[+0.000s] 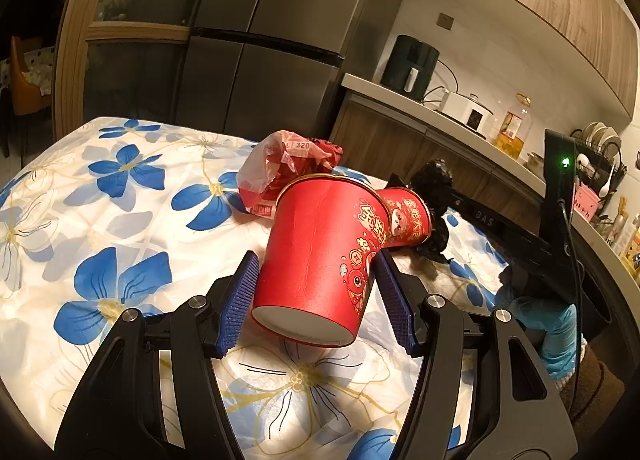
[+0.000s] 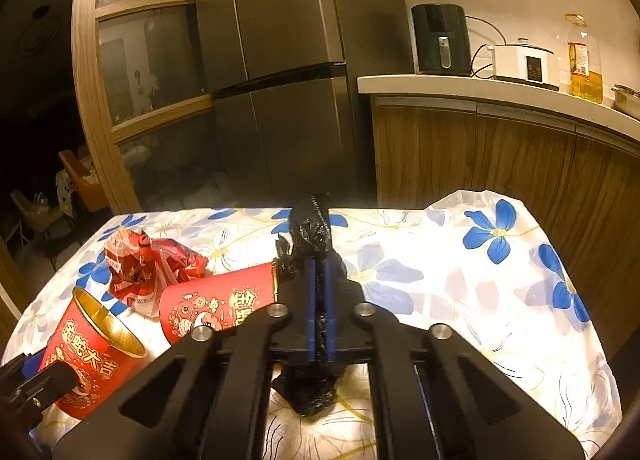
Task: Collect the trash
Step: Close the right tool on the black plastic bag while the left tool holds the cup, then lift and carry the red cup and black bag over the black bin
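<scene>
Two cups: red paper cups on floral tablecloth (image 1: 120, 188)
Near cup (image 1: 316, 260): tilted, clamped by left gripper (image 1: 316, 300)
Far cup (image 2: 218, 300): on its side, beside red wrapper (image 1: 284, 168)
Black bag (image 2: 312, 236): pinched by right gripper (image 2: 319, 280)

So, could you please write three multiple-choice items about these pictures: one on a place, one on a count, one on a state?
1. Where does the crumpled red and white plastic wrapper lie?
A. on the kitchen counter
B. on the floral tablecloth, behind the cups
C. inside a cup

2. How many red paper cups are there?
A. one
B. two
C. four

3. What is the state of the right tool?
A. shut on the crumpled black plastic bag
B. open over a cup
C. out of view

Answers:
1 B, it rests on the cloth beyond the cups.
2 B, the near red paper cup between the left tool's fingers and the far red paper cup.
3 A, its fingers pinch the bag.
</scene>
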Tool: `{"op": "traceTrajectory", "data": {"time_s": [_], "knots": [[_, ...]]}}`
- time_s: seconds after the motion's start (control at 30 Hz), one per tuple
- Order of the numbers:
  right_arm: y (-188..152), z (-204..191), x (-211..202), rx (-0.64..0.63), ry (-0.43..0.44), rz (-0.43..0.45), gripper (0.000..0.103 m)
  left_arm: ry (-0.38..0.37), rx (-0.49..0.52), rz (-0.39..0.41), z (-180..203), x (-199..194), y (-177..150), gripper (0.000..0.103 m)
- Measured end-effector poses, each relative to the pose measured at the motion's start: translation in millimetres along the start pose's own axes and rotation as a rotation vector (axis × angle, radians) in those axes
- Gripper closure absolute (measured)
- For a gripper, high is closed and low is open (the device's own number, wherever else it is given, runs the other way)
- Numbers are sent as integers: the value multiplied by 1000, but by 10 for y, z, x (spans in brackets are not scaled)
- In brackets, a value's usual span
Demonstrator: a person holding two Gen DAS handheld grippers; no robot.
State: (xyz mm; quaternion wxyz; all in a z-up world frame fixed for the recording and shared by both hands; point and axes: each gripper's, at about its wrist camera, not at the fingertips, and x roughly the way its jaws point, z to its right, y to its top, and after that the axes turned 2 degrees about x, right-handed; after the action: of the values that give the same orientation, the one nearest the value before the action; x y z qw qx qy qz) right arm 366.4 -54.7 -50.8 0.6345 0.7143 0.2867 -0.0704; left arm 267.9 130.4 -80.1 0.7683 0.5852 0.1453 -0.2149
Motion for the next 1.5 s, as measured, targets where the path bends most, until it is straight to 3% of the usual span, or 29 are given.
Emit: {"op": "traceTrajectory", "data": {"time_s": [0.37,0.73,1.5], "knots": [[29,296,-479,98,-30,63,101,-3,39,26,97,-89,12,44],[21,423,-1203,94,-35,147,101,-13,57,42,353,-314,-60,44],[-113,1121,-2459,128,-143,265,101,-144,206,87,1811,-608,-42,44]]}}
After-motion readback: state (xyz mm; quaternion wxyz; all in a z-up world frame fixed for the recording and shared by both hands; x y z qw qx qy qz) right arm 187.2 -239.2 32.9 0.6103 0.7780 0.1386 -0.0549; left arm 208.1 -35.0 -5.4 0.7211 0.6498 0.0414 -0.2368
